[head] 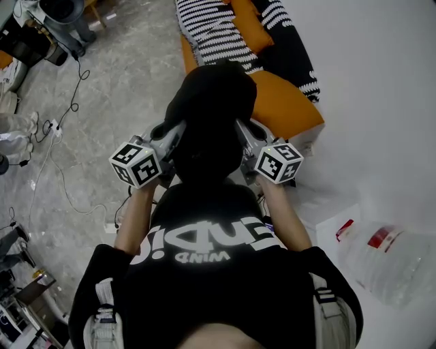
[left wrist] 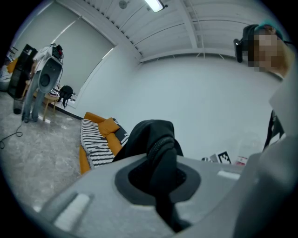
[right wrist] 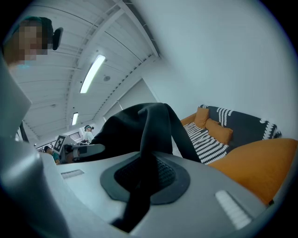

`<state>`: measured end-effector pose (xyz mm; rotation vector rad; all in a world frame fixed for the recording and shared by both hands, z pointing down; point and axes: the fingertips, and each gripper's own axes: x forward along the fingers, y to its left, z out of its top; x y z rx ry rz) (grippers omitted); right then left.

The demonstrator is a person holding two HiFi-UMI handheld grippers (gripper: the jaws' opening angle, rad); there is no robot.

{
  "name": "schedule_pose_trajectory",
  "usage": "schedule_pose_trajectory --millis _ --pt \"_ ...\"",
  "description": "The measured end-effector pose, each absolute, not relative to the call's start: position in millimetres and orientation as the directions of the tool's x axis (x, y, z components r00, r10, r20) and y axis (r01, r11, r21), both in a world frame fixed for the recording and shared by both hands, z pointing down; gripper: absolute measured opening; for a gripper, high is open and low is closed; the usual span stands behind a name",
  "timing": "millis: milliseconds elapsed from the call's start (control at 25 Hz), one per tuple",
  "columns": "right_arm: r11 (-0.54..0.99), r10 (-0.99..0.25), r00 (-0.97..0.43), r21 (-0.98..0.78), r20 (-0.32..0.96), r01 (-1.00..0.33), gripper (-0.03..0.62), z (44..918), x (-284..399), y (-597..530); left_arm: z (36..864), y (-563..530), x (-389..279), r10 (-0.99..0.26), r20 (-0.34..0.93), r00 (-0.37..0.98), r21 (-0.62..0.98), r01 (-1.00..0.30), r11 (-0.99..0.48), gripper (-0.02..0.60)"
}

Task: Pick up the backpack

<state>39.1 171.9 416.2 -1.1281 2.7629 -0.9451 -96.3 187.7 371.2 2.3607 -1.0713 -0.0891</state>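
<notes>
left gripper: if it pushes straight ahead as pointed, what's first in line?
The black backpack, pinched in the left gripper's shut jaws. Behind it probably the orange sofa; depth unclear.

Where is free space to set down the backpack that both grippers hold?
Bare grey floor lies between the sofa and the cables; the sofa's orange end beside the backpack is also free. Crowded: the striped blanket, the left edge with equipment, and the water jug corner.
</notes>
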Motion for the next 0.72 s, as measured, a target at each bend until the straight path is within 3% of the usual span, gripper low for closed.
schedule_pose_trajectory --millis 720 --pt "0.566 -0.639 -0.735 -0.509 0.225 -0.648 0.023 413.3 34.8 166.1 369.5 183.6 -93.0 -0.716 0.195 0.671 0.434 -0.713 -0.55 0.007"
